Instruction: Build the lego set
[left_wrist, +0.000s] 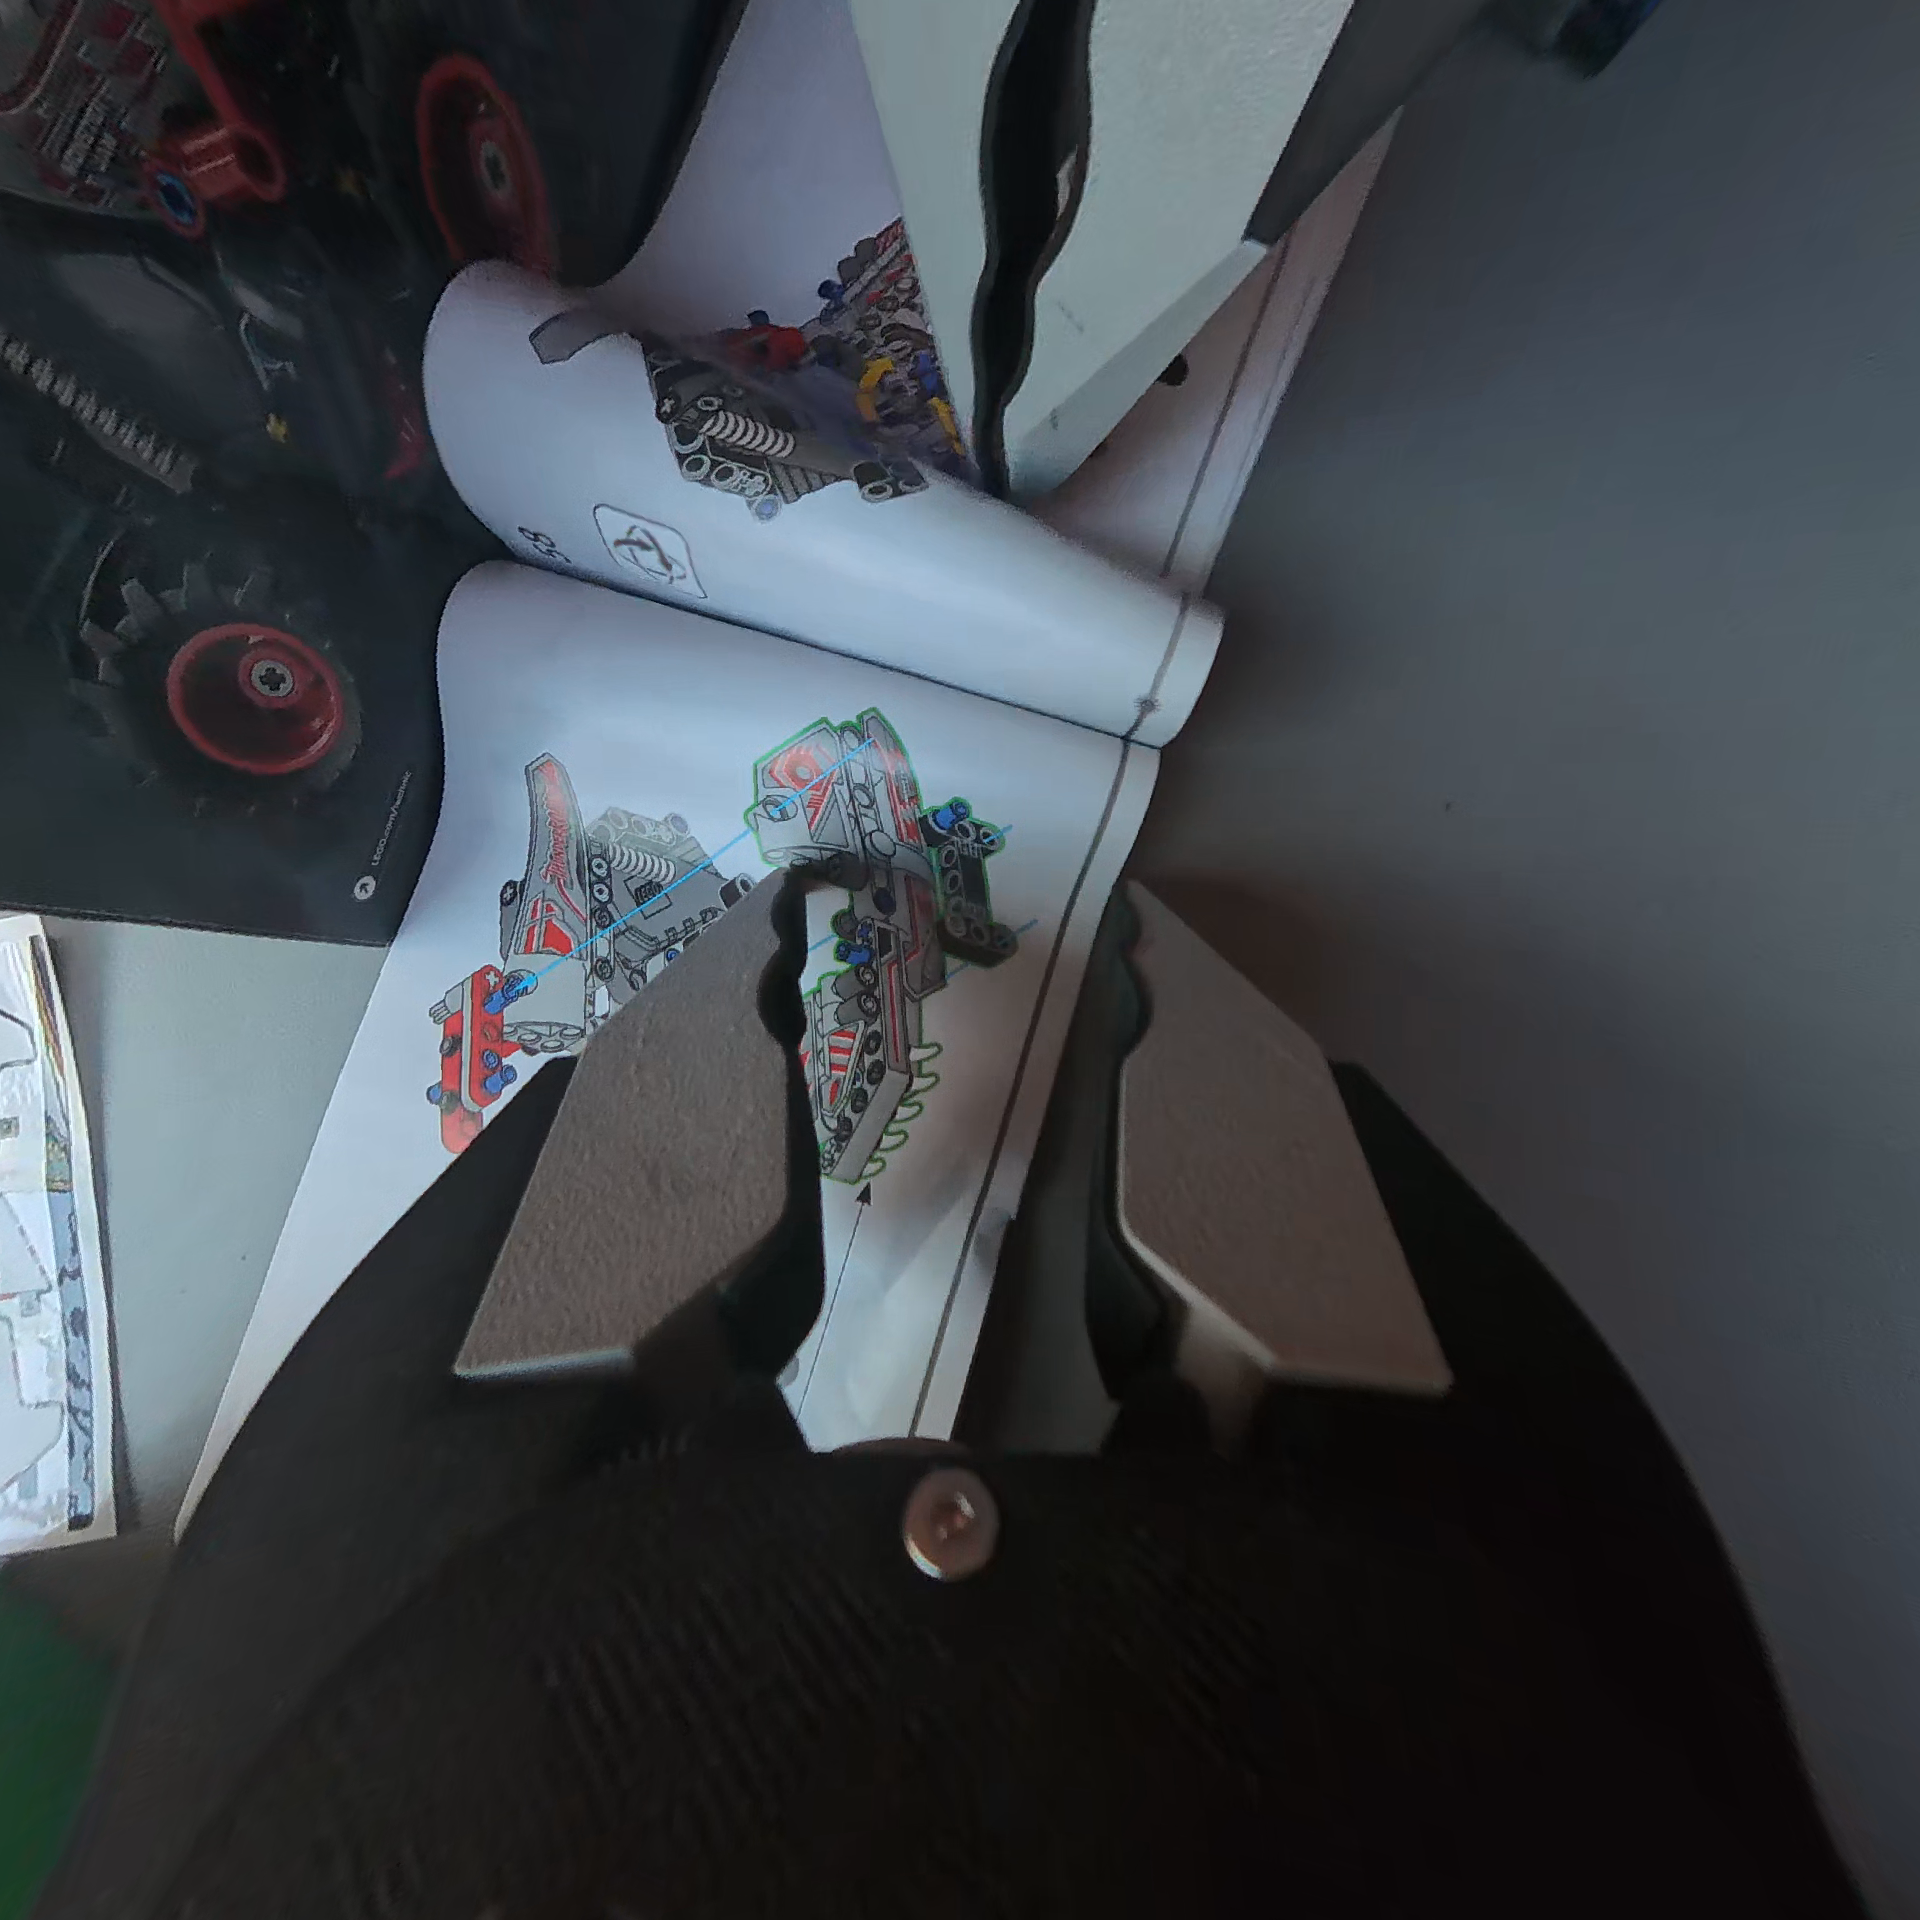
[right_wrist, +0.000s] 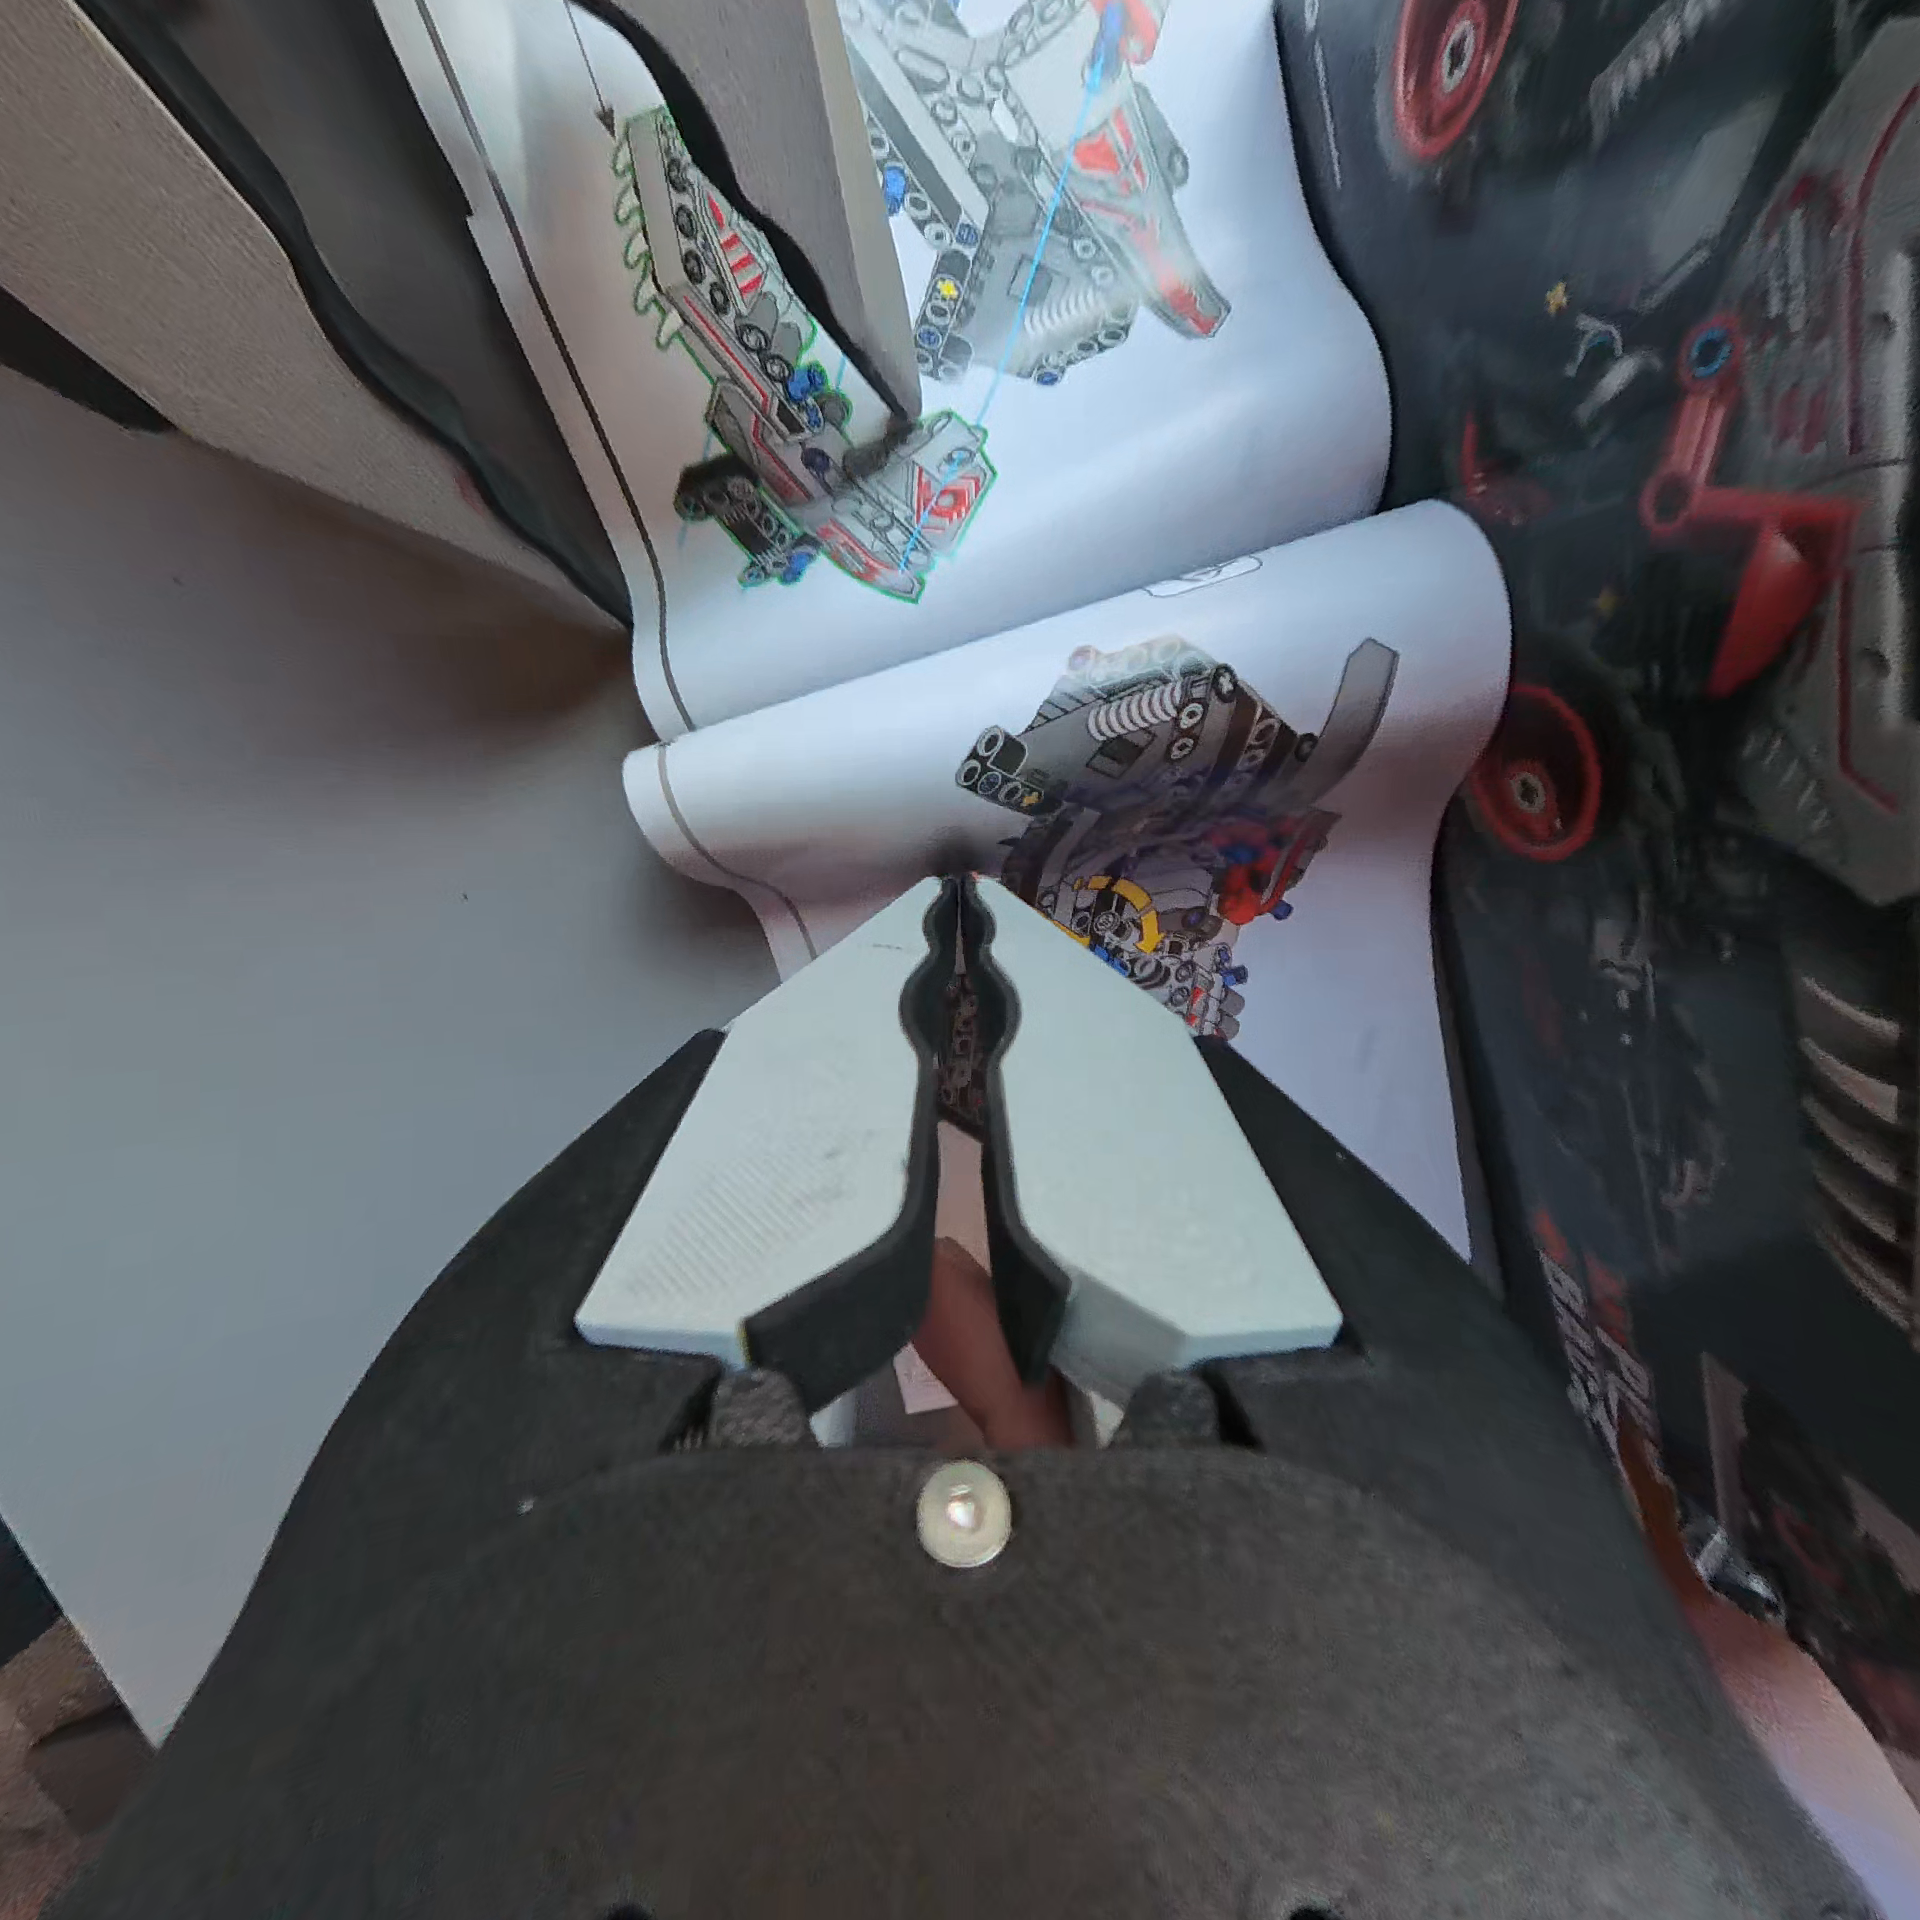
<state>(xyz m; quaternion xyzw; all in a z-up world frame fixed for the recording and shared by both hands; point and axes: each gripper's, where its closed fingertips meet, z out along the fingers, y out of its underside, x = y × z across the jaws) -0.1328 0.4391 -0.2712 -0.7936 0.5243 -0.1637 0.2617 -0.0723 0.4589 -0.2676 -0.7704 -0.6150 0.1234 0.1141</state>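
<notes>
The instruction booklet (left_wrist: 727, 707) lies open on the grey table, its pages showing drawings of the grey and red model. My left gripper (left_wrist: 961, 891) is open over the lower page, with one fingertip (left_wrist: 795, 894) resting on the drawing. My right gripper (right_wrist: 961, 883) is shut on the edge of the upper page (right_wrist: 1091, 707), which curls up in a roll. The right gripper also shows at the top of the left wrist view (left_wrist: 1023, 260). The left gripper shows at the top of the right wrist view (right_wrist: 831, 208). No loose bricks are in view.
The dark set box (left_wrist: 208, 416) with a red-wheeled truck picture lies beside the booklet, also in the right wrist view (right_wrist: 1714, 520). A sticker sheet (left_wrist: 42, 1247) lies at the left edge. Bare grey table (left_wrist: 1558, 623) lies on the other side.
</notes>
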